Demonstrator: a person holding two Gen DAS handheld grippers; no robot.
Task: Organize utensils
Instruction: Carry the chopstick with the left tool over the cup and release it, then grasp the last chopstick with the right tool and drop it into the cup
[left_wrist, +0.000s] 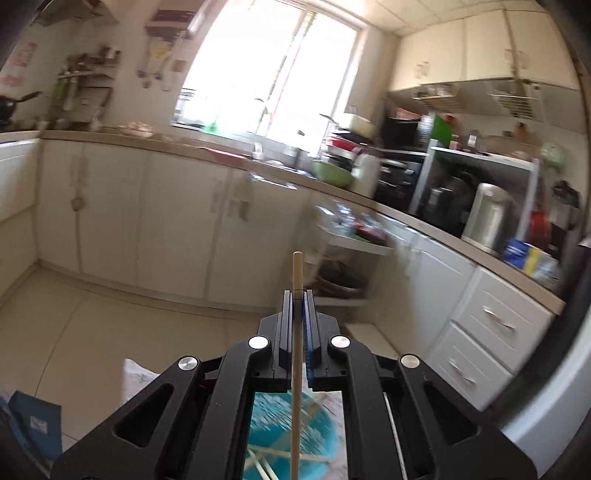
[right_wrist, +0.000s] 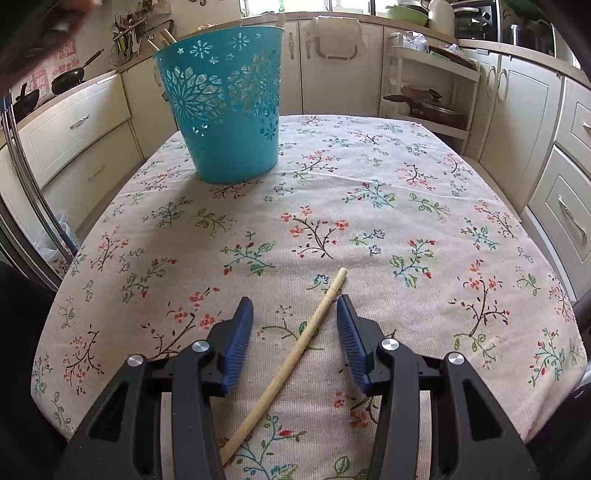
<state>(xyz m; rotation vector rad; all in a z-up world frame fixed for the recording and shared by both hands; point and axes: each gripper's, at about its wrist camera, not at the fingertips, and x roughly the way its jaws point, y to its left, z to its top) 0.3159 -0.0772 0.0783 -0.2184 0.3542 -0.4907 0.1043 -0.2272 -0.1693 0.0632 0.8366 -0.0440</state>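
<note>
My left gripper (left_wrist: 297, 295) is shut on a wooden chopstick (left_wrist: 296, 365) held upright, directly above the turquoise basket (left_wrist: 314, 439), which shows below between the gripper's arms with several chopsticks inside. In the right wrist view the same turquoise cut-out basket (right_wrist: 225, 107) stands at the far left of the floral tablecloth (right_wrist: 406, 221), chopstick ends poking over its rim. My right gripper (right_wrist: 295, 310) is open and low over the table, its blue pads on either side of another wooden chopstick (right_wrist: 295, 354) lying diagonally on the cloth.
White kitchen cabinets (right_wrist: 524, 122) and drawers (right_wrist: 569, 218) surround the table. A low shelf rack with a pan (right_wrist: 428, 103) stands beyond the table's far edge. A blue box (left_wrist: 35, 424) lies on the floor at left.
</note>
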